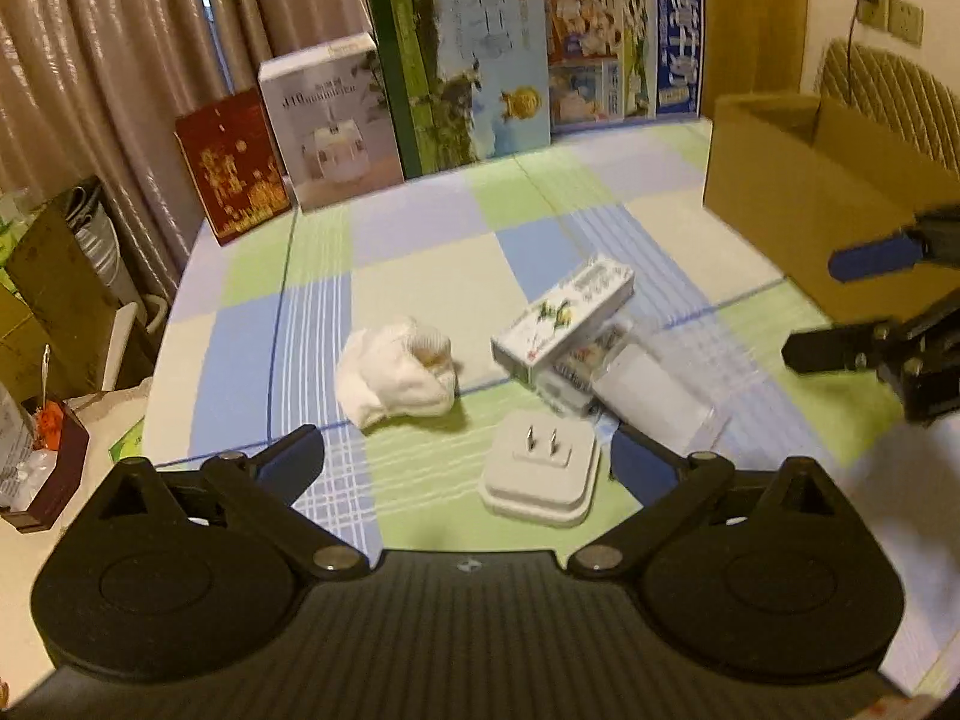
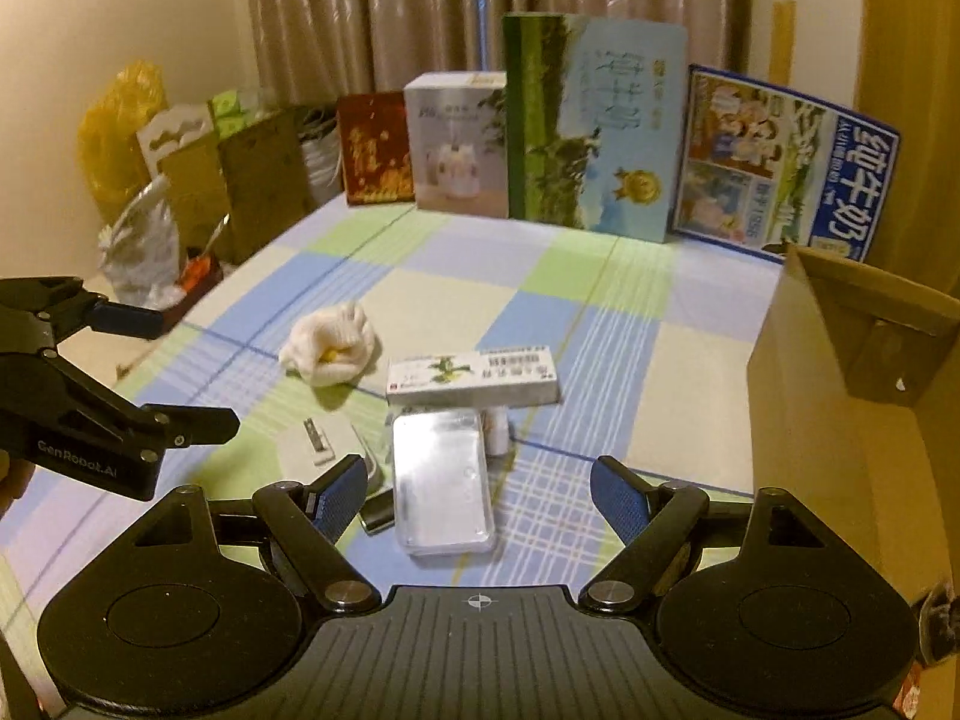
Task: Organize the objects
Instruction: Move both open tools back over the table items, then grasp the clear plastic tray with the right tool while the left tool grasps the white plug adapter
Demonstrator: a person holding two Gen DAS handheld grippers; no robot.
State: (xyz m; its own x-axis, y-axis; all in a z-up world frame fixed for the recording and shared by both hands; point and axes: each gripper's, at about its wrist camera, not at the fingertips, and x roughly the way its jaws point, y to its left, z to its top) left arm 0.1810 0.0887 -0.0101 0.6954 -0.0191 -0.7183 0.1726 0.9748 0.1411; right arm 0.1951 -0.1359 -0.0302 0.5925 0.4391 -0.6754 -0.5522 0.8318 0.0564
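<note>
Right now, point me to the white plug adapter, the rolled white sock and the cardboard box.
white plug adapter (image 1: pixel 540 471), left wrist view, on its top face just below the two prongs.
rolled white sock (image 1: pixel 396 381), left wrist view, on the middle of the bundle.
cardboard box (image 2: pixel 840 450), right wrist view, on its near outer wall.

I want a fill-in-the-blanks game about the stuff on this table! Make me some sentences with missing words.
1. The white plug adapter lies with its two metal prongs pointing ____.
2. The medicine box rests on top of a clear plastic ____.
3. The big box at the table's right edge is made of brown ____.
4. The jaws of the left gripper and the right gripper are both ____.

Missing words: up; case; cardboard; open
</note>
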